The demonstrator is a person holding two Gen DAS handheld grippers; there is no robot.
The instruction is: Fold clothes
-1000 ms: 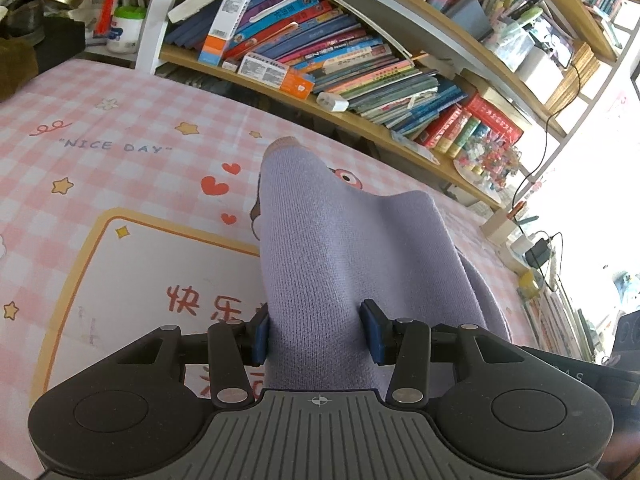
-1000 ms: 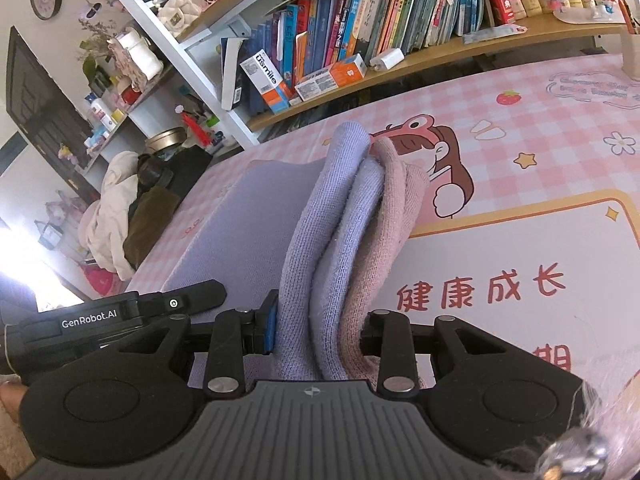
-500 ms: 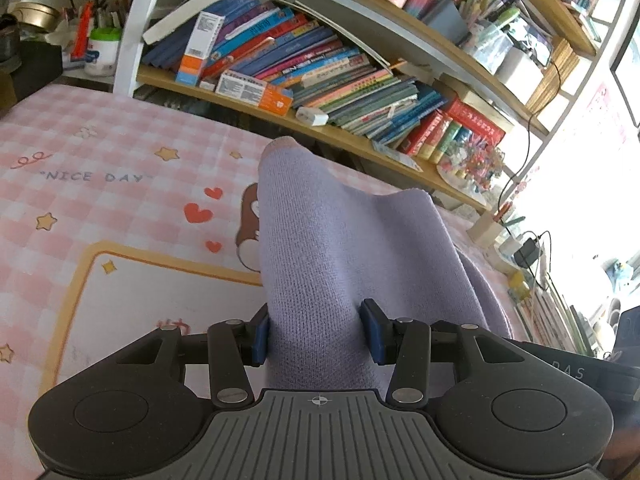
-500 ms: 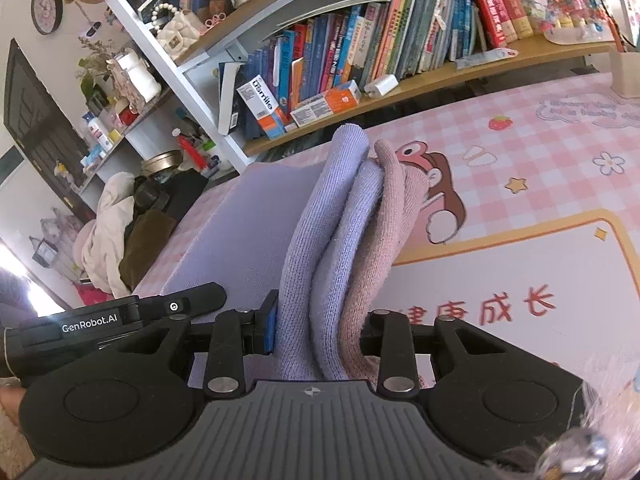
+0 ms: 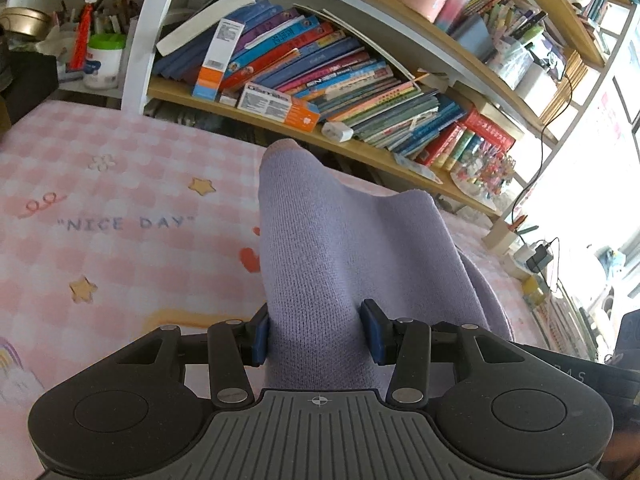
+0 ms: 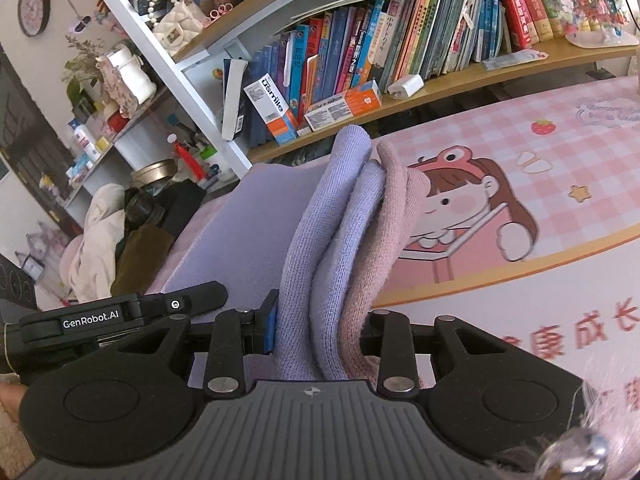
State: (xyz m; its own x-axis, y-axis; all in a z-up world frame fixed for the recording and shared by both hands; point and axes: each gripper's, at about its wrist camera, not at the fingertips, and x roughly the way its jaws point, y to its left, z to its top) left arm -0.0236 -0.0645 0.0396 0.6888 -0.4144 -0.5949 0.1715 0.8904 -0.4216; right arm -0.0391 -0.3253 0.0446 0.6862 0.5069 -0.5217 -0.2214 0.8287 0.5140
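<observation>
Gripping lilac sweater [image 5: 344, 248] | left tongs [image 5: 318, 334] | right tongs [image 6: 318, 326] | above table

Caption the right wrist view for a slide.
Right gripper clamps bunched lavender knit garment with a pink layer above pink checked cartoon tablecloth, bookshelf behind.

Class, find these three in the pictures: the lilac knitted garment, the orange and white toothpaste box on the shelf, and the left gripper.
Lilac knitted garment [image 5: 344, 248]: left wrist view, broad raised fold.
Orange and white toothpaste box [image 6: 344, 105]: right wrist view, long side face.
Left gripper [image 5: 318, 334]: left wrist view, midway between the blue pads, shut on the knit.
</observation>
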